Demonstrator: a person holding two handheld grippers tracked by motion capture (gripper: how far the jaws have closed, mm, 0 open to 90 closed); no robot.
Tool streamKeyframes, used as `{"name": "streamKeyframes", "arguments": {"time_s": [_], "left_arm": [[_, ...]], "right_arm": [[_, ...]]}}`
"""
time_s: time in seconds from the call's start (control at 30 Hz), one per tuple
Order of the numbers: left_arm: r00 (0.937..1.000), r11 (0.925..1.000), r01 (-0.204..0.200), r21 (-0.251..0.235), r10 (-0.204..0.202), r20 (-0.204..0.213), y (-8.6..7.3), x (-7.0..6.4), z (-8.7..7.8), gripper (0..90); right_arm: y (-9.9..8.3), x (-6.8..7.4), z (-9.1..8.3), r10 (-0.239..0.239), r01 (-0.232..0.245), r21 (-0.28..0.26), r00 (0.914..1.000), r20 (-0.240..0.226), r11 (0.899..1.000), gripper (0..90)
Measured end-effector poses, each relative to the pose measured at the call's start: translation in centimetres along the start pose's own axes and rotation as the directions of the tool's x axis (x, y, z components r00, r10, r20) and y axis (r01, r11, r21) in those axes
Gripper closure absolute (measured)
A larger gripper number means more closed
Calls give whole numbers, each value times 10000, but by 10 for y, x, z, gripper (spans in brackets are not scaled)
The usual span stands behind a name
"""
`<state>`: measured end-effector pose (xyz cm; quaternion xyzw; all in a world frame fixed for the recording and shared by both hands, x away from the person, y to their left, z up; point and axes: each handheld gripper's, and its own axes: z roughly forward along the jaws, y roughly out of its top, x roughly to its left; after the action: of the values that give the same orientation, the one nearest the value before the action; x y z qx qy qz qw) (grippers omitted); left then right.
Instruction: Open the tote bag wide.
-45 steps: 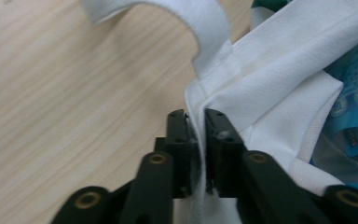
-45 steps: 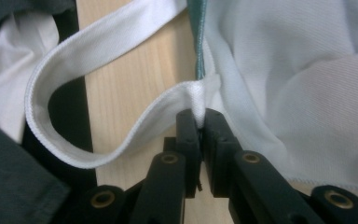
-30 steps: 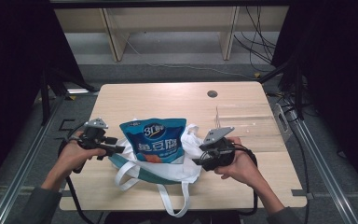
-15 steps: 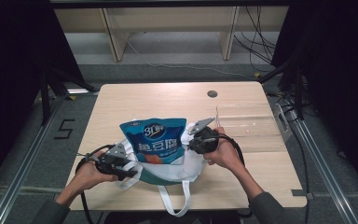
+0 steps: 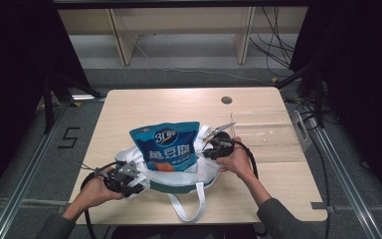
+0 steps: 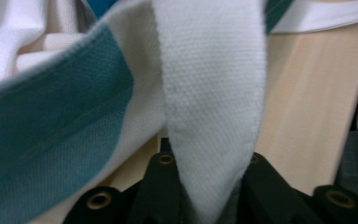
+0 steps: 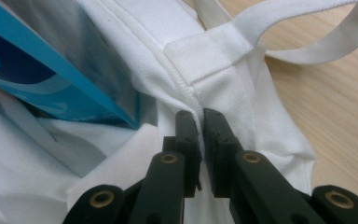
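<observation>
**Two grippers pinching opposite edges of a tote bag**

Two hand-held grippers hold a white canvas tote bag with a teal band (image 5: pixel 179 174), which lies near the front middle of the light wooden table (image 5: pixel 179 104). A blue foil snack pouch with white lettering (image 5: pixel 166 144) stands in the bag's mouth, its top leaning toward the far side.

In the left gripper view, a white woven strap (image 6: pixel 214 93) runs down between the left gripper (image 5: pixel 129 181)'s jaws, which are nearly closed on it; the teal band sits just beside them. That gripper is at the bag's left front corner, close to the table's front edge.

In the right gripper view, the right gripper (image 7: pixel 200 123) has its jaws pressed almost together on the bag's white stitched rim (image 7: pixel 186 93), just below a sewn strap patch, with the pouch's corner just beside.

Bare tabletop spreads beyond the bag toward the far edge and to both sides; a small dark round hole (image 5: pixel 226 99) lies near the far edge.
</observation>
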<state>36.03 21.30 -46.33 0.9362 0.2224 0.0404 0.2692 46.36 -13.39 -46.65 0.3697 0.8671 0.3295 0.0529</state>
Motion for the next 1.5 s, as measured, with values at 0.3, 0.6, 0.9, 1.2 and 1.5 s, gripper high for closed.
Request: {"name": "streamKeyframes", "arguments": {"time_s": [0.3, 0.6, 0.9, 1.2, 1.5], "left_arm": [[9939, 9889, 837, -1231, -917, -610, 2, -16, -49, 425], [9969, 9807, 242, -1940, -381, -683, 34, -8, -34, 327], [9994, 9979, 330, -553, -324, 121, 13, 4, 26, 750], [9994, 9995, 309, 32, -310, 173, 8, 6, 37, 786], [9988, 9988, 482, 49, -482, 73, 9, 6, 39, 785]], "right_arm": [[1, 1, -2, -197, 197, 36, 9998, 21, 9998, 852], [2, 6, -4, 520, -509, 497, 9984, -216, 9975, 850], [15, 5, -13, -523, 547, -602, 9978, 410, 9967, 861], [6, -8, 22, 629, -642, 193, 9960, 635, 9977, 861], [2, -11, 26, 698, -694, -106, 9962, 513, 9975, 856]]}}
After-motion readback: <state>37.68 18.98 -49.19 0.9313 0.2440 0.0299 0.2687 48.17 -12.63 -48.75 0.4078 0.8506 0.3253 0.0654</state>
